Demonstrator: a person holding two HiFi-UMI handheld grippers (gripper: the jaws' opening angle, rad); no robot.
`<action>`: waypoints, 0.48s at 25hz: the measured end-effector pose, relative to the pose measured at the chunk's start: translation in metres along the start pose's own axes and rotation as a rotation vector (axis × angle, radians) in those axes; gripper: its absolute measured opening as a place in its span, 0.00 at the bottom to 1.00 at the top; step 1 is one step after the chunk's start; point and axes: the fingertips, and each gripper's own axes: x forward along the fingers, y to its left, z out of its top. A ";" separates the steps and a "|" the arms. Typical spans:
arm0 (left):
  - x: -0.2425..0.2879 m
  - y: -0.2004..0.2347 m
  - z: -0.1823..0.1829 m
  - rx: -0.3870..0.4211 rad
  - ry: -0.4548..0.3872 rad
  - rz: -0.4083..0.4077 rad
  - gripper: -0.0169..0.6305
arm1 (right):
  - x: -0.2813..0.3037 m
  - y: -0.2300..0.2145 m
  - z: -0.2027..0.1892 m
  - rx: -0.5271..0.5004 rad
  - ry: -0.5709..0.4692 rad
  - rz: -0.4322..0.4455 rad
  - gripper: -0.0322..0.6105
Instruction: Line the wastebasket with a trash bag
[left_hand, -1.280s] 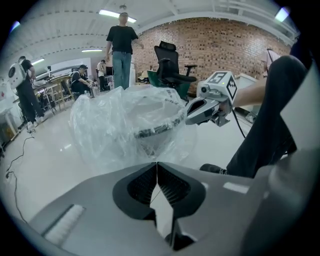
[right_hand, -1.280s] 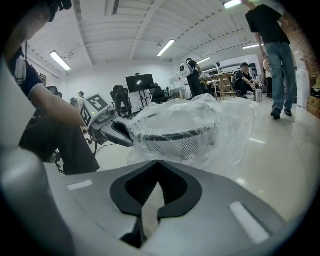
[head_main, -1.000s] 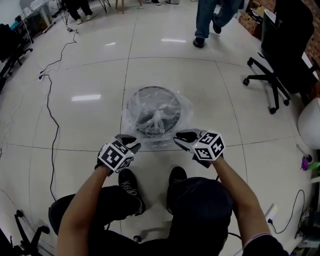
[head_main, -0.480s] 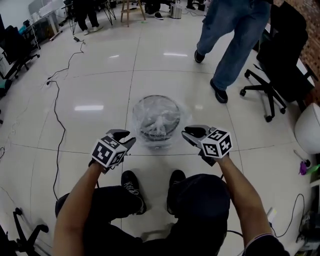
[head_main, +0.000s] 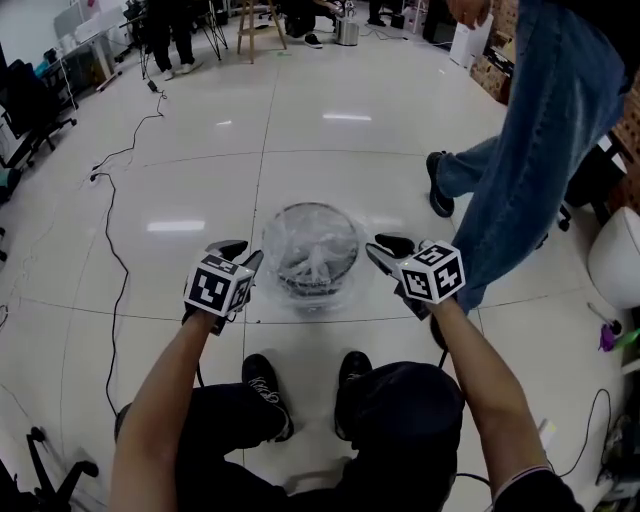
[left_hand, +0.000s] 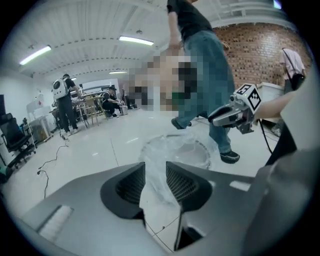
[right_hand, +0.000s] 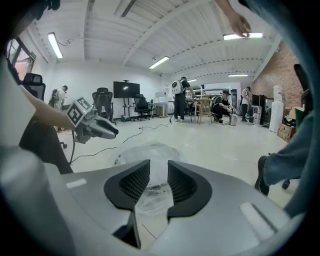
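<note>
both sets of jaws just opened, gripping nothing: left gripper (head_main: 240, 262) and right gripper (head_main: 385, 250) flank the wastebasket (head_main: 312, 284) on the floor, trash bag (head_main: 316, 248) draped over its rim

risk: unheld film slips off the rim

passer-by's leg (head_main: 520, 180) close beside right gripper; open floor left, cable (head_main: 112, 250) well apart

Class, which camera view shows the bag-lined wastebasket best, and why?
The head view: it looks down into the wastebasket, showing the whole round rim with the trash bag draped over it. Both gripper views see it low and side-on; the rim flattens to an oval and its near part is covered.
</note>
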 end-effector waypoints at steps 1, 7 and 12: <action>0.004 0.003 0.000 -0.014 0.001 0.002 0.23 | 0.002 -0.006 0.000 0.004 0.004 -0.015 0.23; 0.030 0.017 -0.006 -0.088 0.018 -0.026 0.30 | 0.022 -0.044 -0.010 0.063 0.023 -0.095 0.33; 0.053 0.024 -0.009 -0.162 0.021 -0.070 0.31 | 0.041 -0.064 -0.024 0.144 0.033 -0.099 0.34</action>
